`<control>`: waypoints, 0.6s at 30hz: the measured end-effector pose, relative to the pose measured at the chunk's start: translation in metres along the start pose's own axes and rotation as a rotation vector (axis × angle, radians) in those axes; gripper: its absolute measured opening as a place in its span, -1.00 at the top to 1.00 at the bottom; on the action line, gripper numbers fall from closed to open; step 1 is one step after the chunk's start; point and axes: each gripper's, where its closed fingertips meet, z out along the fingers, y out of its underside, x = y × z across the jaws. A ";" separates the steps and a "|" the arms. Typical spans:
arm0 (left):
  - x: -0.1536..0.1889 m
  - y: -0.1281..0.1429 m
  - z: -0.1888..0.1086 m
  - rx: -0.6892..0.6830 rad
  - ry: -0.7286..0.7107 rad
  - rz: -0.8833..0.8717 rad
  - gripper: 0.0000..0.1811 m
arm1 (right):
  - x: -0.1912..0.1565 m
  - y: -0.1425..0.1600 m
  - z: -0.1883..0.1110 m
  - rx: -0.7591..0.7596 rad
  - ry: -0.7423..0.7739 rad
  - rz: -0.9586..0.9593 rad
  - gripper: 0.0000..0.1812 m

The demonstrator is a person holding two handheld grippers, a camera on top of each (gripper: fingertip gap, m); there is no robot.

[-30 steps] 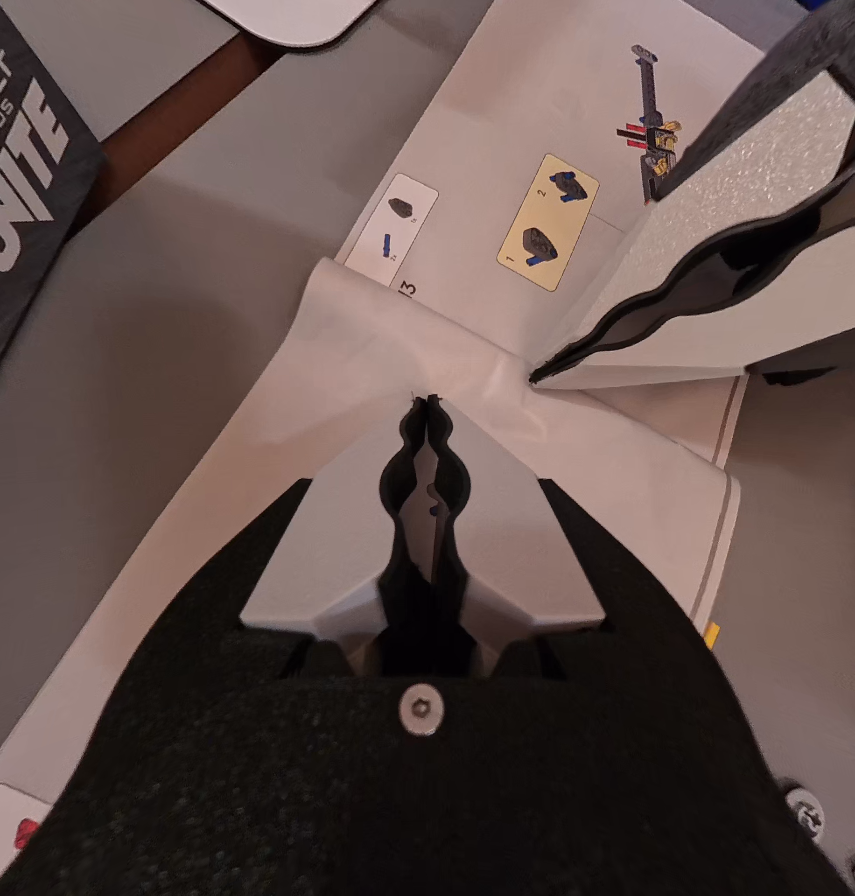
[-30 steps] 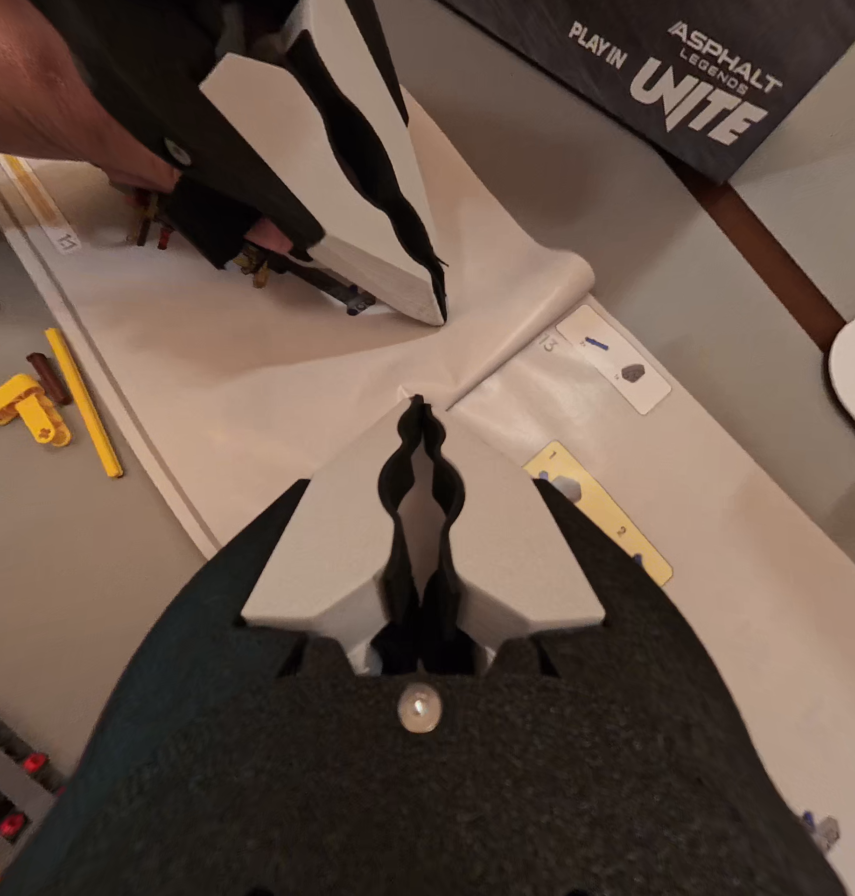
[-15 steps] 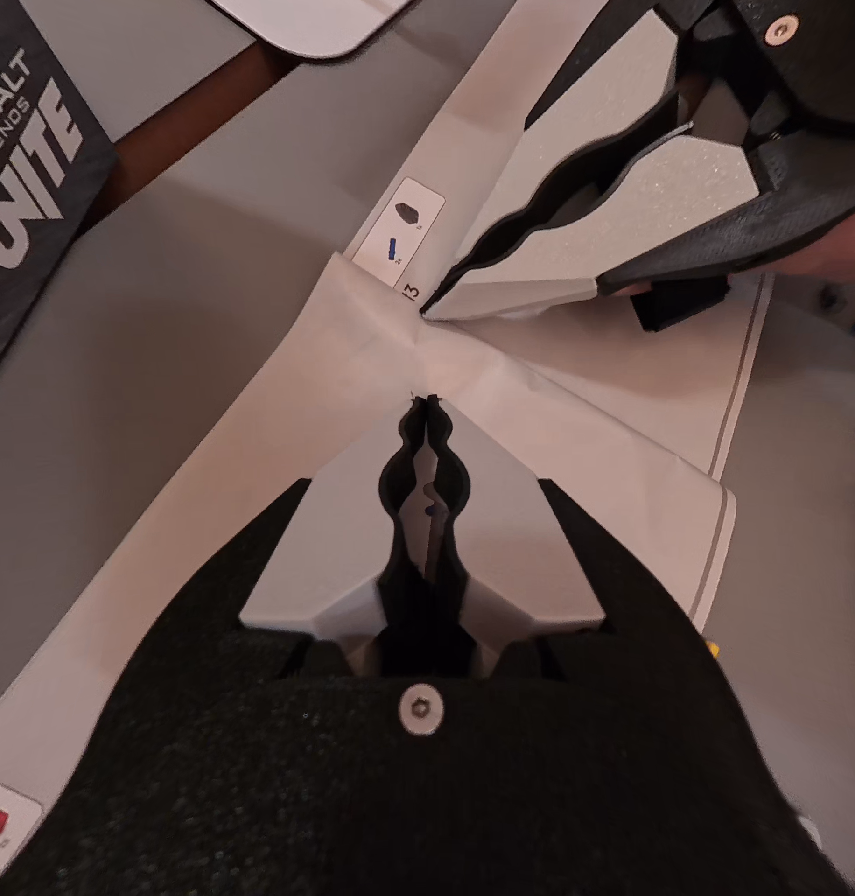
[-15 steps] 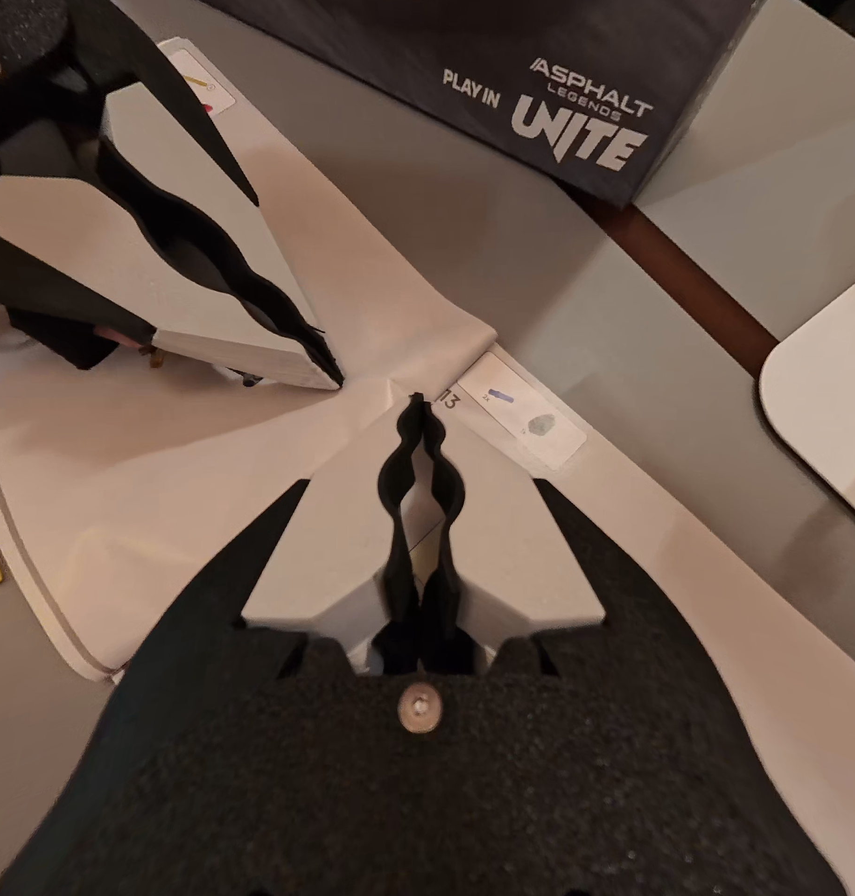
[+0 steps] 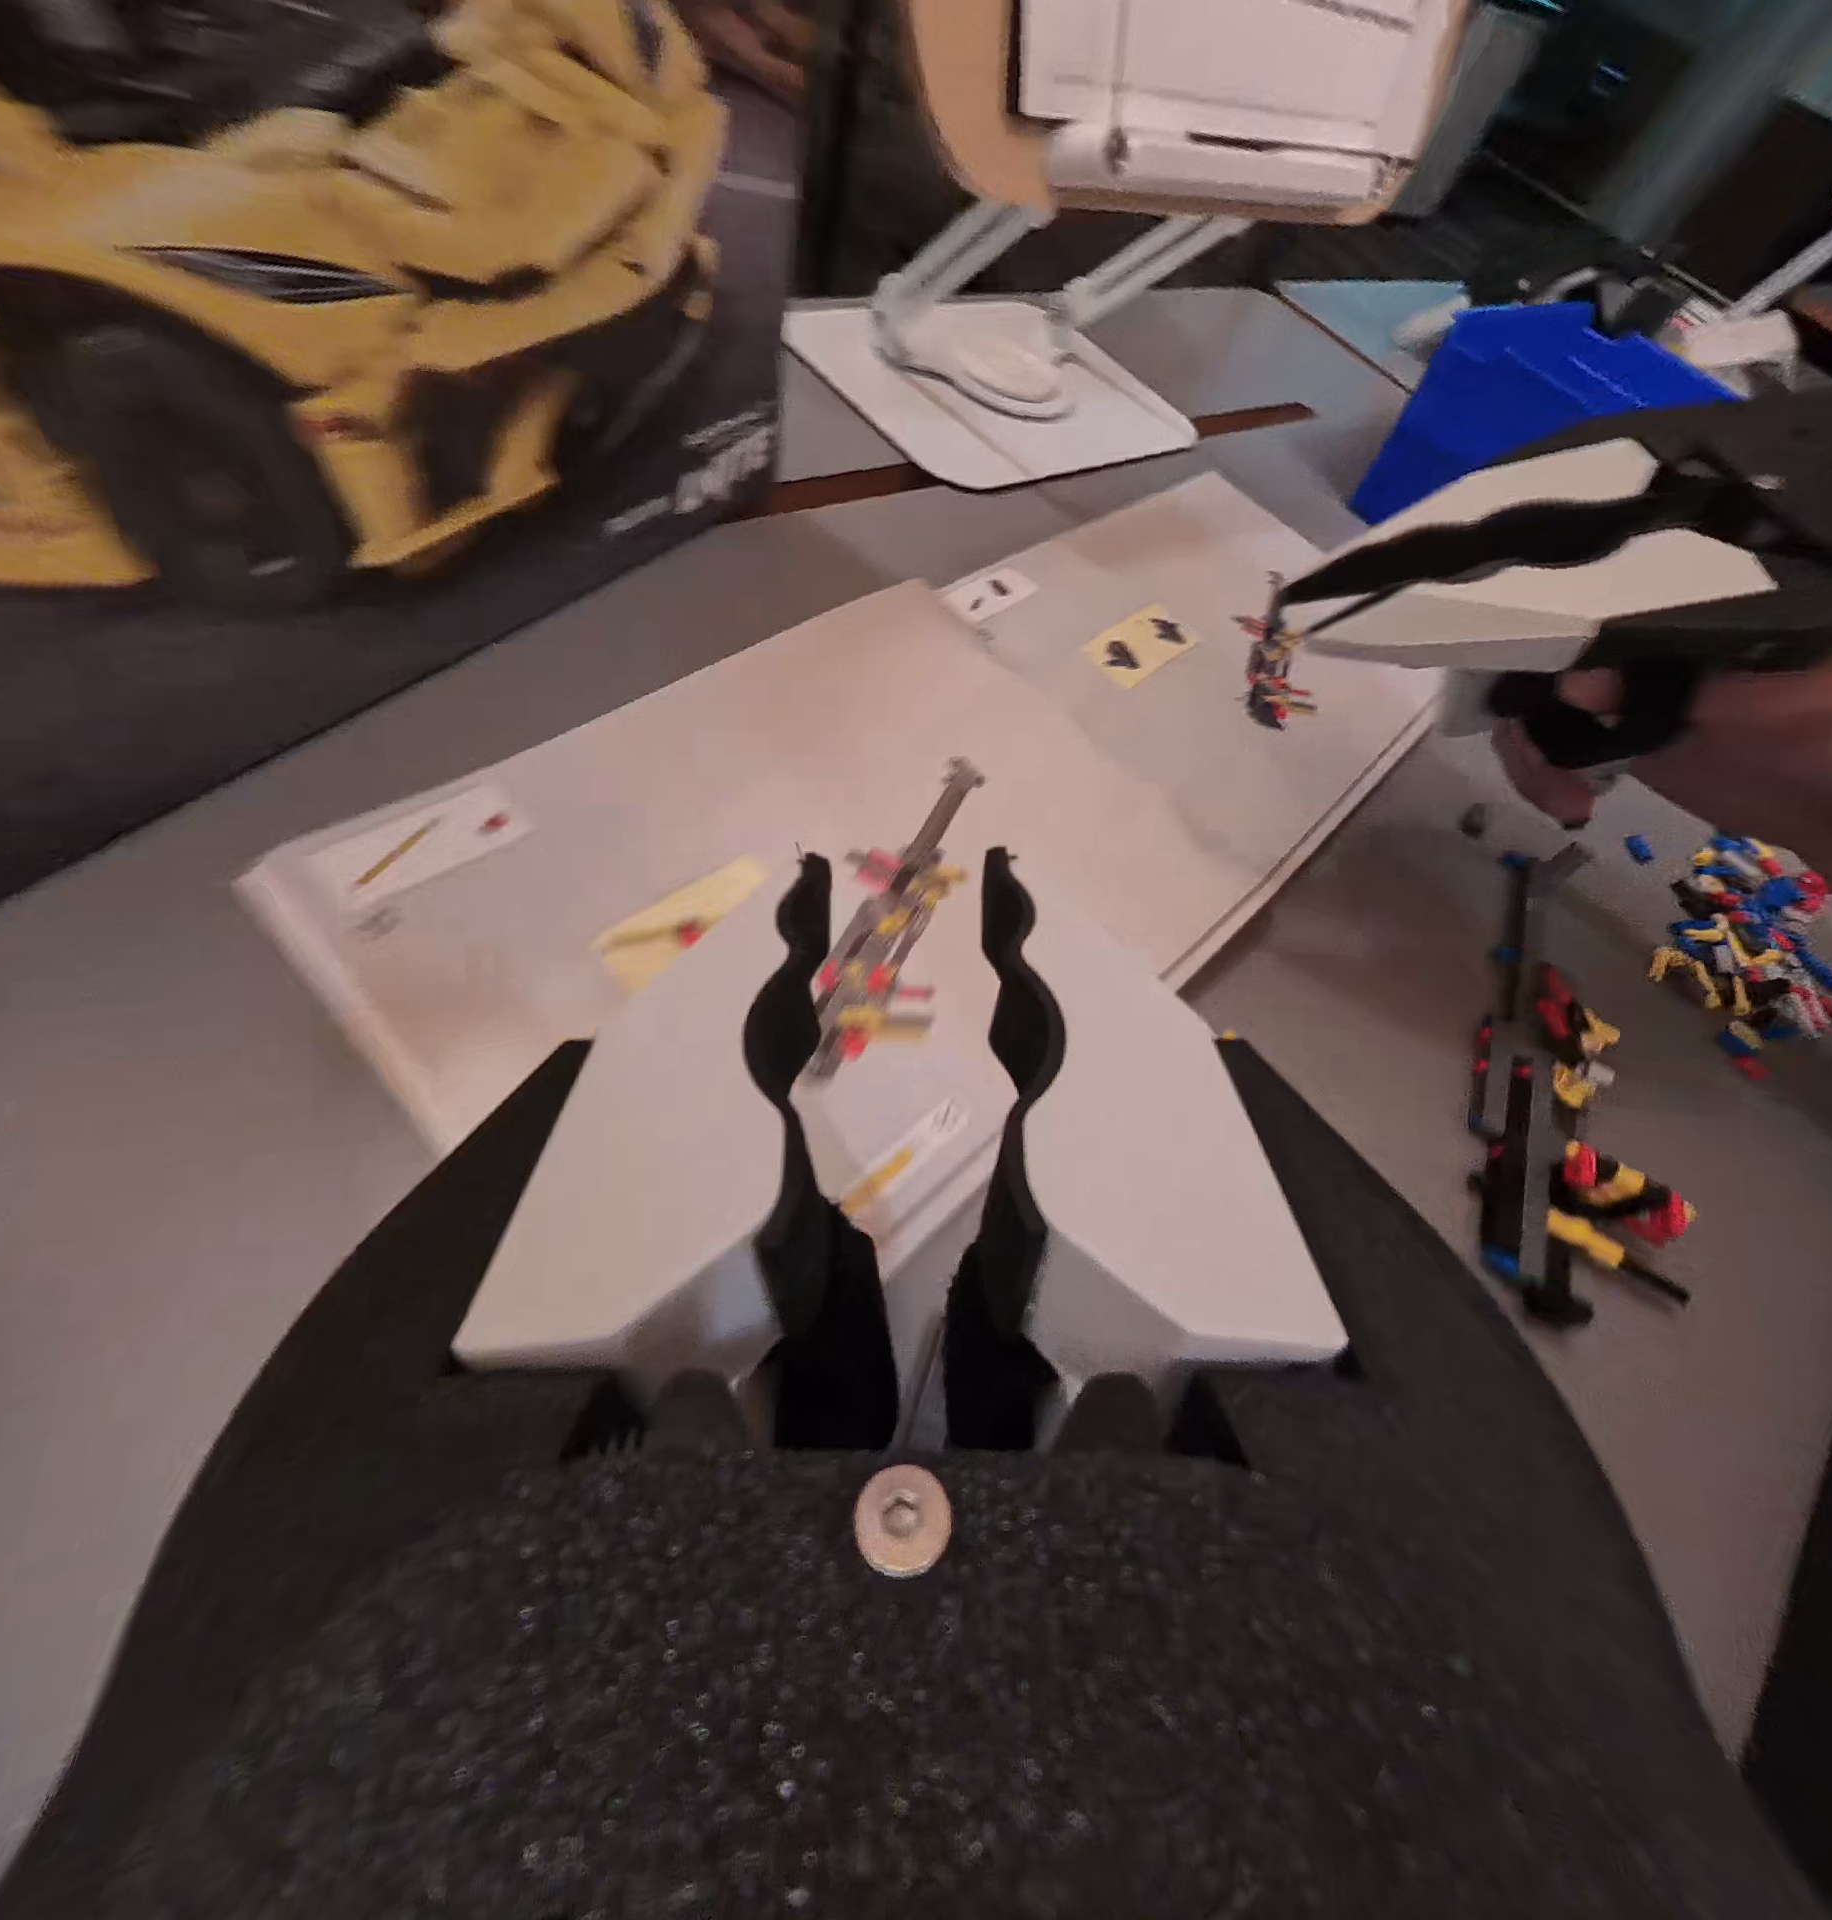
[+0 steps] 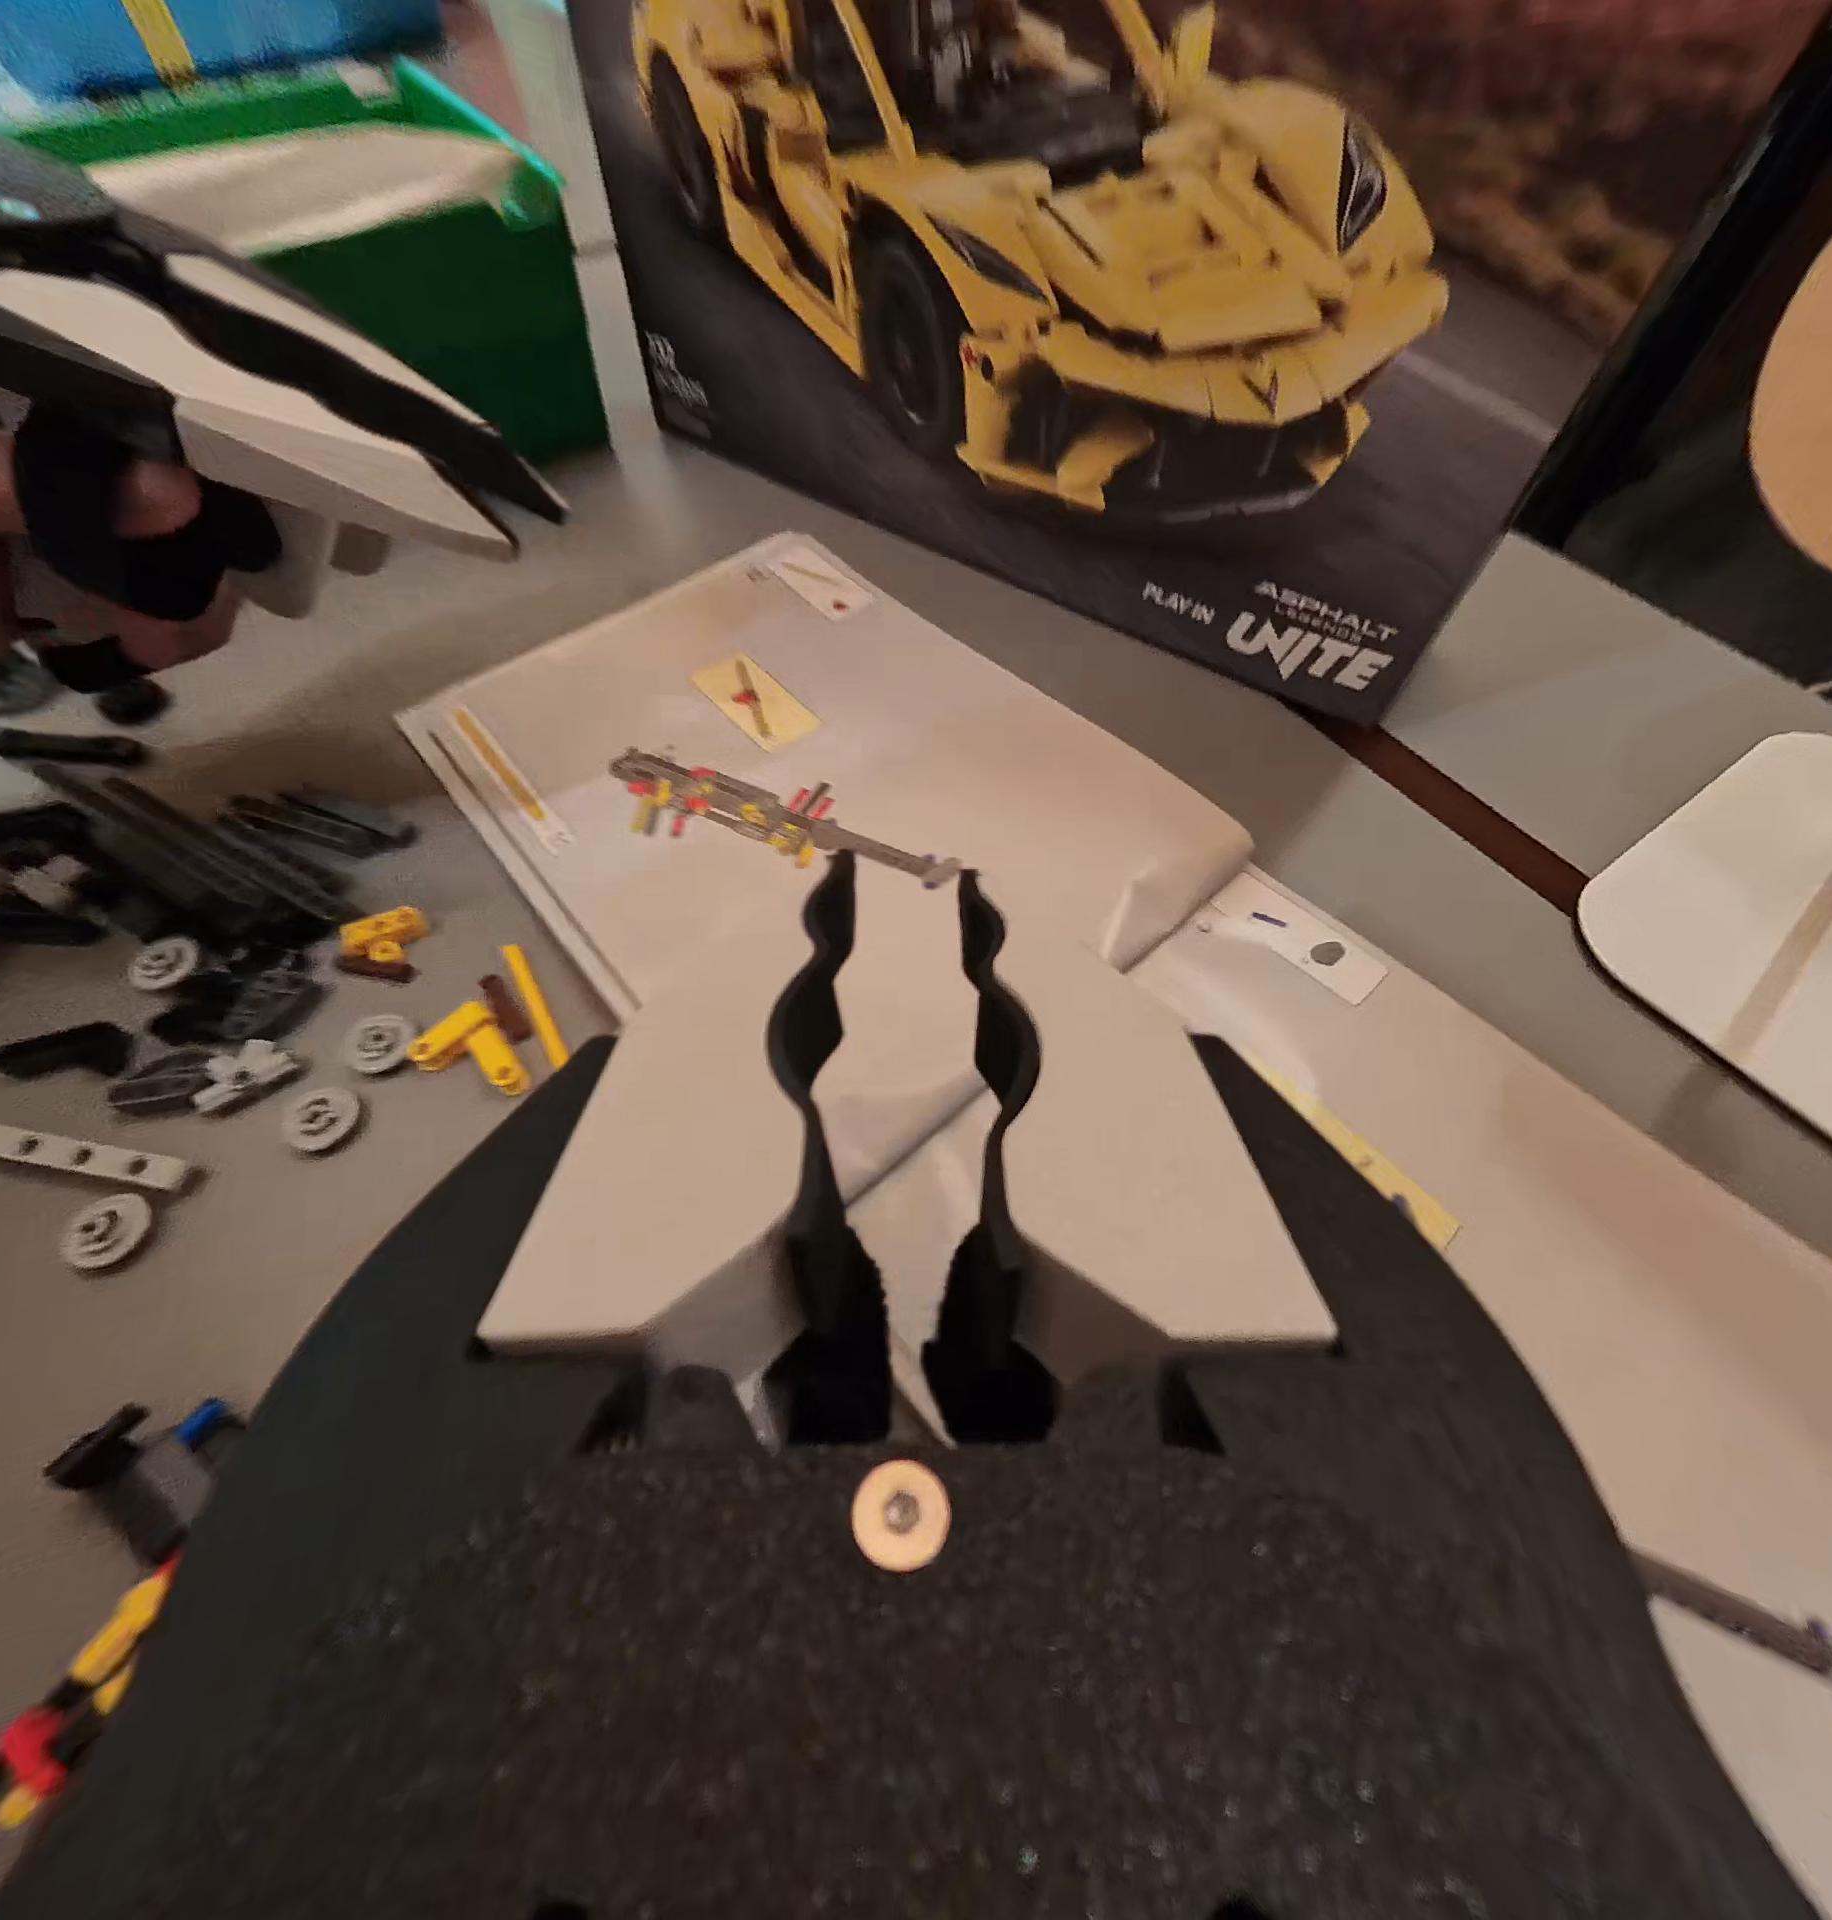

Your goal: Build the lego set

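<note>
The box (image 5: pixel 351 312) at 10 o'clock in the left wrist view is motion-blurred and cut by the top and left edges. The loose-parts pile (image 5: pixel 1753 956) at 3 o'clock is too small to sort by piece. In the right wrist view, the green bin (image 6: pixel 424 239) at 11 o'clock is blurred, and a grey rod (image 6: pixel 1764 1642) at 4 o'clock runs off the right edge.

Matt white paper instruction booklet (image 5: pixel 787 727), smooth grey tabletop (image 5: pixel 112 1039), glossy printed cardboard box (image 6: pixel 1047 312) at twelve o'clock, shiny plastic bricks (image 5: pixel 1743 935), grainy black gripper housing (image 6: pixel 891 1714)
</note>
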 end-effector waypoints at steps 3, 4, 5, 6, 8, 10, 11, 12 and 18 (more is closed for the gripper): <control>-0.018 0.014 -0.058 0.048 -0.095 -0.031 0.70 | -0.018 0.008 -0.018 0.047 0.022 0.039 0.66; -0.020 0.018 -0.072 0.050 -0.115 -0.037 0.70 | -0.020 0.012 -0.021 0.043 0.034 0.054 0.57; -0.020 0.022 -0.084 0.037 -0.131 -0.031 0.70 | -0.022 0.019 -0.023 0.027 0.047 0.078 0.54; -0.020 0.026 -0.092 0.018 -0.146 -0.008 0.70 | -0.024 0.024 -0.023 0.012 0.048 0.103 0.54; -0.016 0.031 -0.102 -0.019 -0.171 0.063 0.54 | -0.029 0.033 -0.021 -0.030 0.030 0.147 0.54; -0.008 0.037 -0.103 -0.079 -0.160 0.103 0.37 | -0.037 0.038 -0.018 -0.073 -0.024 0.177 0.48; -0.003 0.041 -0.102 -0.116 -0.139 0.114 0.31 | -0.040 0.038 -0.017 -0.086 -0.042 0.185 0.44; 0.001 0.045 -0.100 -0.148 -0.122 0.122 0.29 | -0.043 0.036 -0.017 -0.080 -0.054 0.183 0.41; 0.043 0.060 -0.076 -0.291 0.142 0.214 0.44 | -0.062 0.031 -0.025 -0.049 -0.108 0.174 0.33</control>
